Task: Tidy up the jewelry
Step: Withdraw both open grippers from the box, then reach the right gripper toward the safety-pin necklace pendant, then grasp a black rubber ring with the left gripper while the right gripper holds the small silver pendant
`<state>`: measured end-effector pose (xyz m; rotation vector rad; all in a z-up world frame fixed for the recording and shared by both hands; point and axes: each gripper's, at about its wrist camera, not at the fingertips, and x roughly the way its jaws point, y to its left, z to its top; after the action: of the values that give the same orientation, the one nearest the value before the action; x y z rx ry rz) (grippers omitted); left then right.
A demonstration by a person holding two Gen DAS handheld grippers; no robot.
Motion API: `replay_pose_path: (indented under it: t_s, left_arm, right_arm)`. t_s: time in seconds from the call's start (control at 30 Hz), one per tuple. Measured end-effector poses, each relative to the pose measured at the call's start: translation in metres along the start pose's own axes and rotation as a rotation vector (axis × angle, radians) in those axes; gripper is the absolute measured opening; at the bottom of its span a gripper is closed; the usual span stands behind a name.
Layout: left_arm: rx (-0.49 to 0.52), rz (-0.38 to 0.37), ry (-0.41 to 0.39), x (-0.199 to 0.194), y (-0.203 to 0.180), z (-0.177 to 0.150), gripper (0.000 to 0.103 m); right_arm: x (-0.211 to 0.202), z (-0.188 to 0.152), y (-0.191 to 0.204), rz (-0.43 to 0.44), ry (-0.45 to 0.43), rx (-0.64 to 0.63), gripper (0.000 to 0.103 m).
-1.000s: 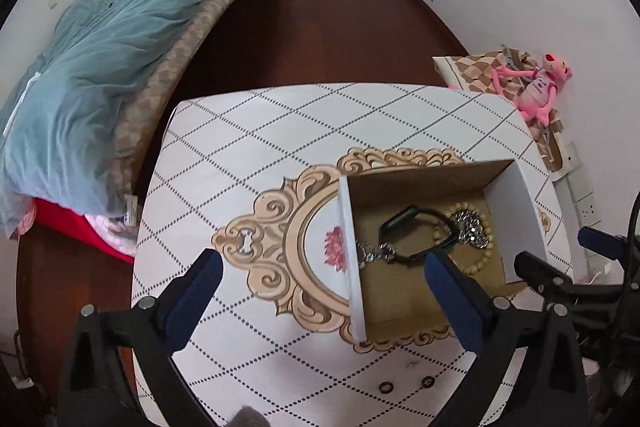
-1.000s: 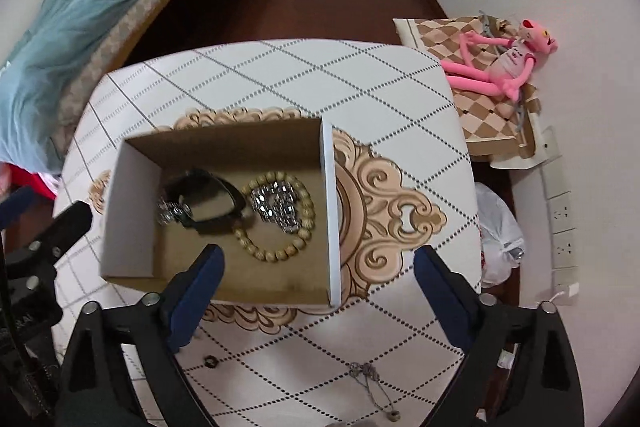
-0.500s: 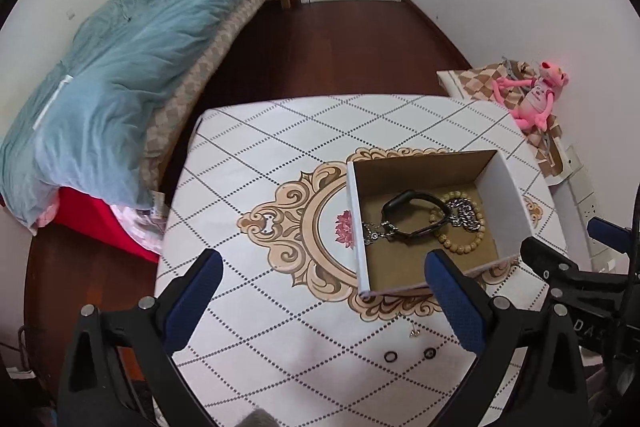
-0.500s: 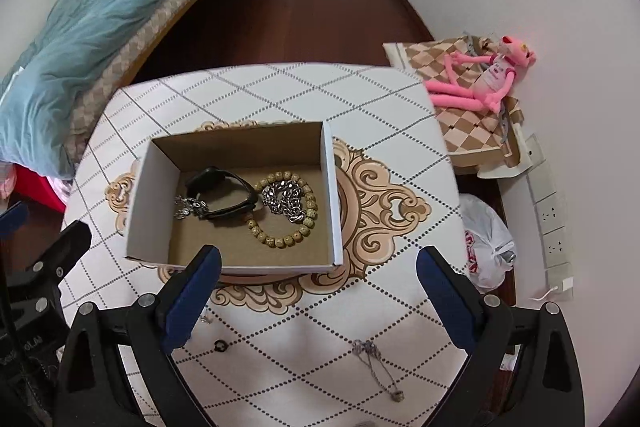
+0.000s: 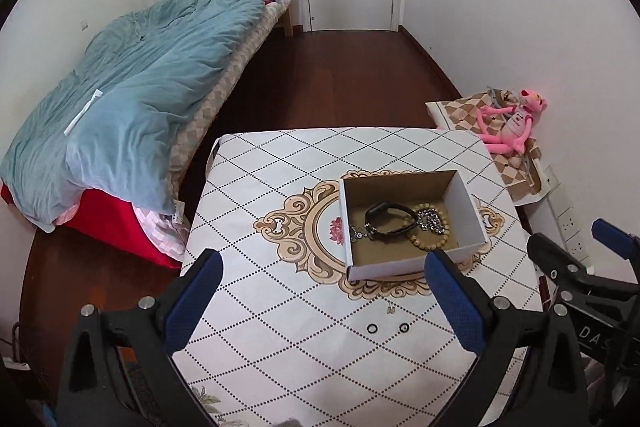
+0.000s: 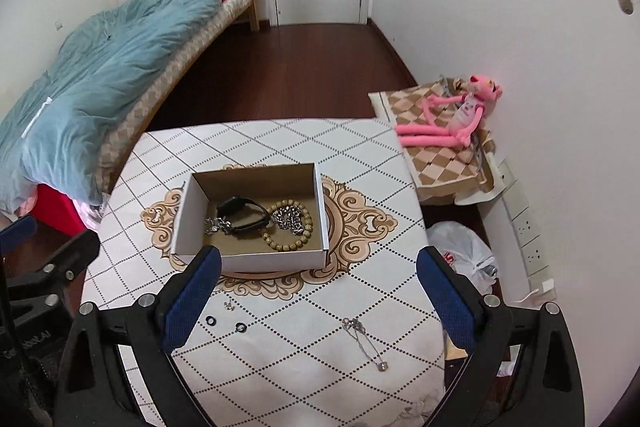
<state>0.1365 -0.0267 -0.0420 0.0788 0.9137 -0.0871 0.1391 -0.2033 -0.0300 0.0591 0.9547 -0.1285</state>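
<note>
We've got both grippers up above the near edge of the table (image 6: 280, 143), and each one is spread wide with nothing between its blue pads: the left gripper (image 5: 320, 291) frames the patterned cloth, the right gripper (image 6: 318, 289) frames the cardboard box (image 6: 256, 261). Inside that box we can see a black band (image 6: 244, 213), a wooden bead bracelet (image 6: 294, 231) with a silver chain bracelet (image 6: 286, 219) piled on it, and another silver piece (image 6: 216, 225) at the left end, all lying together and touching. The trouble, as we read it, sits outside the box: two small black rings (image 6: 225, 323), a tiny earring-like bit (image 6: 229, 304) and a thin silver necklace (image 6: 365, 341) lie loose on the cloth, near the table's front. Those rings are flat and small, so our broad pads could slide over them or flick them off the edge to the dark floor (image 6: 304, 67). The necklace is limp; pinch one strand and the pendant end may drag, snag the cloth or slip free on the way over. And if we come down carelessly on the light box, its near wall could get nudged and the whole thing shoved across the cloth. In the box itself, anything dropped onto that pile may tangle with the chains.
</note>
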Motion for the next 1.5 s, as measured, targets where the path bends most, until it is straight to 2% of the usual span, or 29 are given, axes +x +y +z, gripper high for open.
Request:
replay_pose_path:
  t_s: [0.17,0.33,0.43,0.6,0.77,0.9,1.07,1.1,1.17,1.2,1.23,1.3,1.4,1.5]
  left_arm:
    - [-0.018,0.014,0.001,-0.009,0.004,-0.012,0.103]
    - [-0.027,0.062,0.045,0.003,0.007,-0.037,0.103]
    - [-0.034,0.074,0.092,0.017,0.006,-0.058,0.103]
    - [-0.034,0.07,0.179,0.046,-0.003,-0.094,0.103]
    - [-0.001,0.076,0.249,0.072,-0.018,-0.116,0.103]
    - [0.024,0.096,0.272,0.086,-0.024,-0.125,0.103]
    - [0.035,0.112,0.308,0.102,-0.024,-0.131,0.103]
    - [0.034,0.114,0.314,0.104,-0.023,-0.132,0.103]
    - [0.033,0.117,0.323,0.109,-0.021,-0.134,0.103]
    - [0.032,0.119,0.328,0.111,-0.02,-0.134,0.103]
    - [0.03,0.12,0.334,0.113,-0.019,-0.135,0.103]
    - [0.025,0.121,0.342,0.117,-0.015,-0.136,0.103]
    - [0.016,0.125,0.355,0.123,-0.009,-0.137,0.103]
    - [-0.008,0.11,0.36,0.129,-0.001,-0.134,0.103]
  right_arm:
    - [-0.017,-0.008,0.002,0.027,-0.003,0.005,0.099]
    - [-0.013,-0.031,-0.009,0.05,0.04,0.058,0.099]
    - [-0.001,-0.055,-0.029,0.05,0.094,0.127,0.099]
    - [0.028,-0.112,-0.073,0.001,0.218,0.258,0.099]
    - [0.059,-0.157,-0.107,-0.018,0.293,0.347,0.098]
    - [0.081,-0.166,-0.113,-0.016,0.29,0.352,0.072]
    - [0.107,-0.163,-0.102,-0.03,0.277,0.292,0.066]
    - [0.11,-0.163,-0.099,-0.032,0.274,0.282,0.059]
    - [0.117,-0.162,-0.096,-0.051,0.277,0.259,0.051]
    - [0.118,-0.161,-0.093,-0.058,0.253,0.242,0.041]
    - [0.119,-0.16,-0.091,-0.065,0.246,0.231,0.036]
    - [0.121,-0.159,-0.088,-0.081,0.228,0.212,0.012]
    - [0.122,-0.158,-0.083,-0.064,0.213,0.21,0.012]
    - [0.119,-0.156,-0.074,0.003,0.205,0.229,0.011]
